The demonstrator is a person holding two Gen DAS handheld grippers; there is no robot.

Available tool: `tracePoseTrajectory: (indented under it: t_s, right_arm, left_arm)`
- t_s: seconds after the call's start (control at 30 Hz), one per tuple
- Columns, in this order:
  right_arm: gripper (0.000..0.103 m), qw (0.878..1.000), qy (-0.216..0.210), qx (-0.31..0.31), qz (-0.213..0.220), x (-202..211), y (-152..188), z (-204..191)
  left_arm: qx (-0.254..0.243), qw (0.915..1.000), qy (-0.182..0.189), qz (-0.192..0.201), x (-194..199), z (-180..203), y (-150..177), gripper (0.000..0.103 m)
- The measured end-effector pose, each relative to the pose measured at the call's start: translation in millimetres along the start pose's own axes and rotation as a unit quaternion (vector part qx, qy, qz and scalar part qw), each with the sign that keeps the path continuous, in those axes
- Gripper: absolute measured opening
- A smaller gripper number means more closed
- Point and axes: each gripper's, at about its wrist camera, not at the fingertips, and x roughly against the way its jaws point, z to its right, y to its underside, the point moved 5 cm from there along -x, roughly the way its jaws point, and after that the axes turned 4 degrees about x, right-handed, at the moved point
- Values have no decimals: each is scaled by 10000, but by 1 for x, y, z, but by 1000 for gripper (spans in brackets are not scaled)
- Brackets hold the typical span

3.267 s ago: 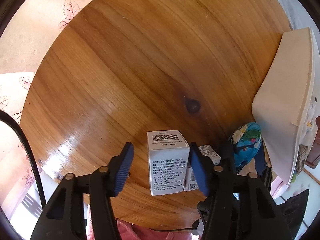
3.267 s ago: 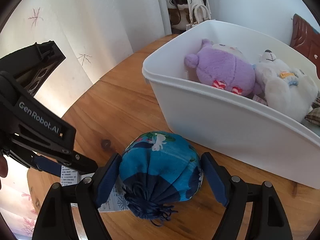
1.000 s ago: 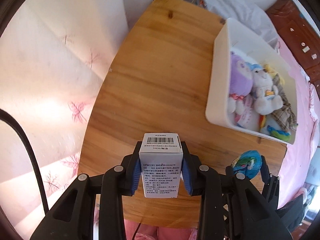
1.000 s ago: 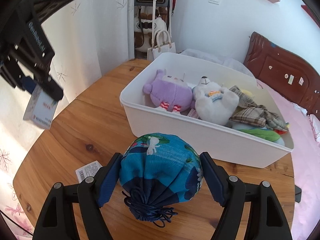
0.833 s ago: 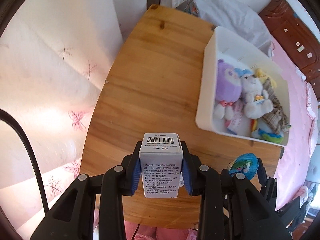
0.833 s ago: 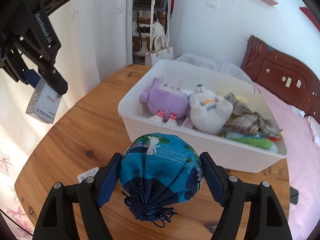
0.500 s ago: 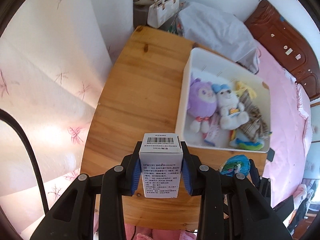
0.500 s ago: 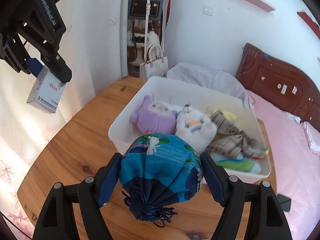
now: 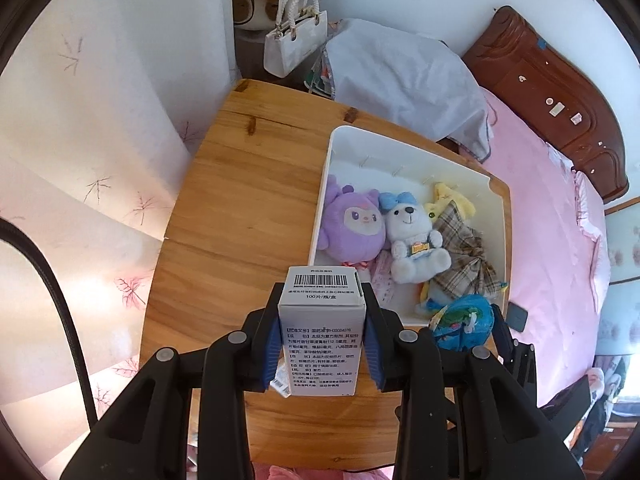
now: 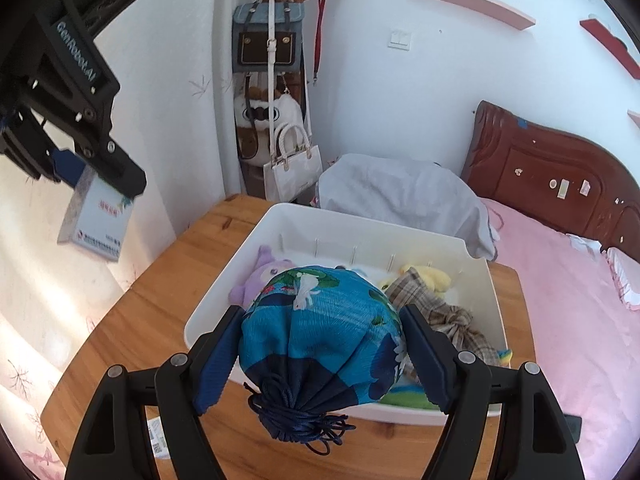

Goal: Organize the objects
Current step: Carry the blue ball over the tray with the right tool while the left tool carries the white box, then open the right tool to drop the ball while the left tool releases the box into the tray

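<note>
My left gripper (image 9: 322, 338) is shut on a white medicine box (image 9: 322, 334) with a barcode on top, held high above the wooden table (image 9: 244, 216). The same box (image 10: 98, 220) hangs at the upper left of the right wrist view. My right gripper (image 10: 320, 344) is shut on a blue floral drawstring pouch (image 10: 320, 336), its cord bunched toward the camera. That pouch (image 9: 462, 322) shows at the bin's near edge in the left wrist view. Below stands the white bin (image 9: 496, 184) with a purple plush (image 9: 354, 224), a white bear (image 9: 414, 240), a plaid cloth (image 9: 464, 256) and a yellow toy (image 9: 450, 200).
A small flat packet (image 10: 158, 440) lies on the table near its front edge. Beyond the table stand a coat rack with bags (image 10: 276, 48), a grey covered object (image 9: 400, 76), a pink bed (image 9: 560, 220) and a dark wooden headboard (image 10: 560, 168). A curtain (image 9: 80, 160) hangs at the left.
Both grippers have risen with their loads, so the table and bin look smaller and lower. The bin now lies more directly ahead, and the room beyond has come into view.
</note>
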Motion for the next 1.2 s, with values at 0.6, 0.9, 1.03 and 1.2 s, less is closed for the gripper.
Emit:
tracePoseTrajectory:
  t_s: [0.6, 0.9, 1.03, 1.2]
  right_arm:
    - [78, 9986, -187, -431, 243, -40, 7, 41]
    - [79, 9965, -326, -712, 284, -46, 13, 54]
    - [79, 9962, -365, -745, 279, -47, 13, 57]
    - [79, 9965, -391, -703, 226, -48, 16, 57]
  left_arm:
    - [36, 9997, 51, -221, -67, 40, 0, 38]
    - [-60, 9999, 0, -157, -85, 50, 2, 38]
    - [-67, 10000, -12, -67, -85, 52, 4, 41]
    - [-48, 9999, -111, 75, -81, 47, 6, 59]
